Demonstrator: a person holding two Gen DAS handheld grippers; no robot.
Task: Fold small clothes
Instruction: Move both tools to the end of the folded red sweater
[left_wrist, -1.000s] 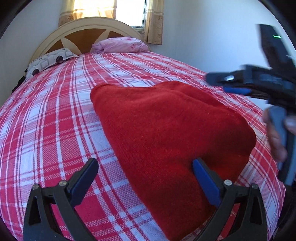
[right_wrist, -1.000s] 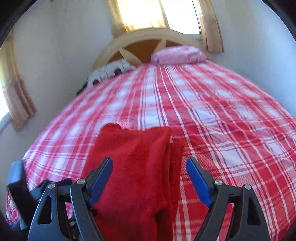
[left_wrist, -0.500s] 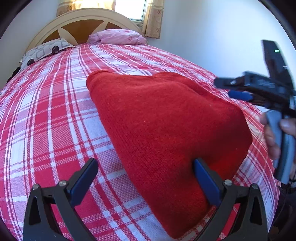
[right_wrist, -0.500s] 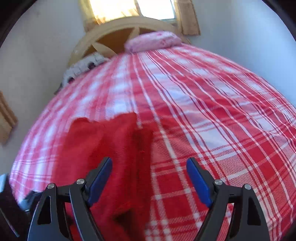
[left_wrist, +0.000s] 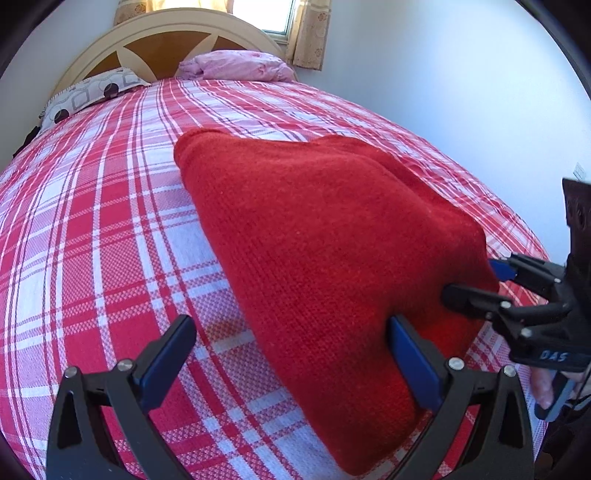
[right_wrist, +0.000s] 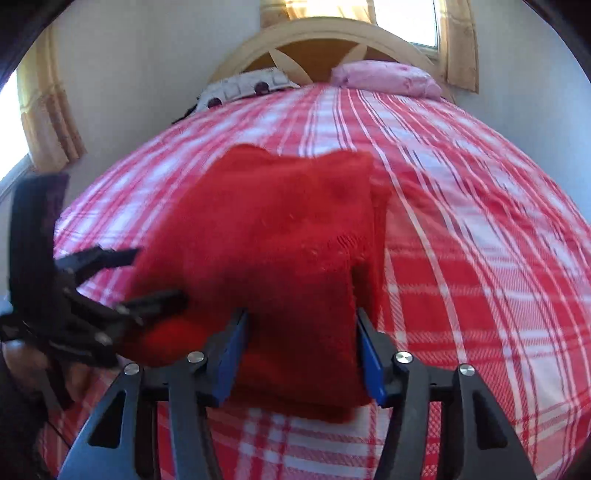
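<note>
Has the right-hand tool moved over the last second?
Yes. The right gripper has closed in on the red garment, fingers narrowed around it, away from the headboard.

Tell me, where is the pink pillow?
The pink pillow lies at the far end of the bed, against the headboard, right of the spotted pillow and under the window in both views.

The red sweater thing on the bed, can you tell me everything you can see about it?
The red knit garment looks soft, fuzzy and thick, with no pattern. It is folded into a chunky bundle, with layered edges showing on one side, and lies on the red-and-white plaid bedcover near the foot of the bed. The right gripper has its blue-padded fingers around its near end. One finger of the open left gripper meets its edge.
</note>
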